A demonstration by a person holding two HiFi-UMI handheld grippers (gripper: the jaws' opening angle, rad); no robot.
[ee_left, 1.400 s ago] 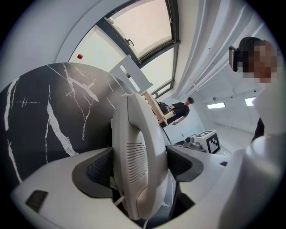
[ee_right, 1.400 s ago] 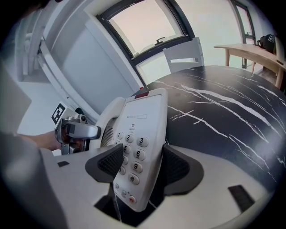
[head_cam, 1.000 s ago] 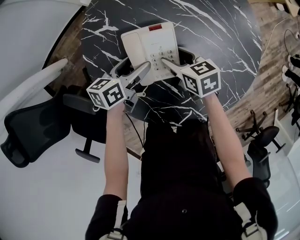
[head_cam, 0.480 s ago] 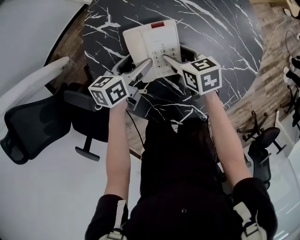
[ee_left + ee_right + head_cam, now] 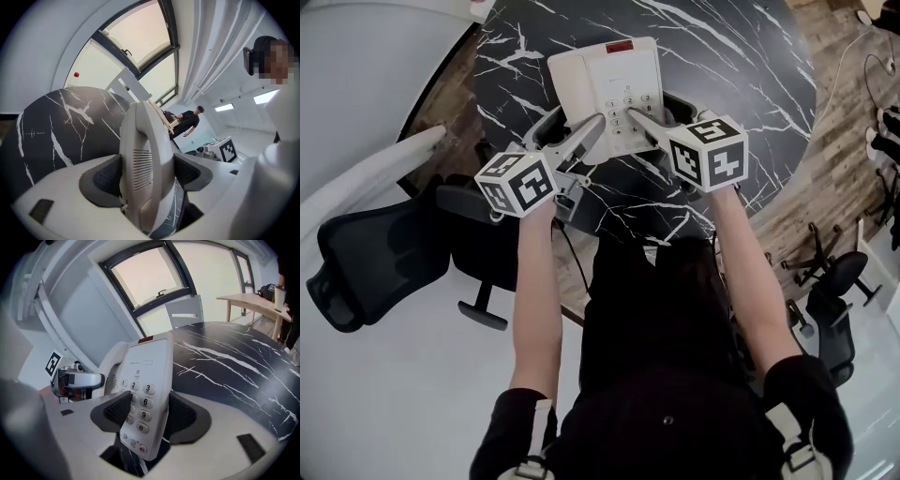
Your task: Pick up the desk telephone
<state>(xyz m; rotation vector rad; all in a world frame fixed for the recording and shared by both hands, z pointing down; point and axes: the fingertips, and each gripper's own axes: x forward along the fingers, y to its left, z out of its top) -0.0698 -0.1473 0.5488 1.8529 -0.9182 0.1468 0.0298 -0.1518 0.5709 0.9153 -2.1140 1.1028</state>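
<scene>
Left claw and right claw clamp the telephone (near edge).

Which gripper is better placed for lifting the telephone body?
The right gripper: its jaws clamp the keypad base of the desk telephone. The left gripper clamps only the handset, which may lift off.

Head cam looks steeply down from above the person onto the black marble table. Each gripper cam rides close behind its own jaws: left meets the desk phone edge-on, right faces its keypad. Both share phone, table and, apparently, the same window.
</scene>
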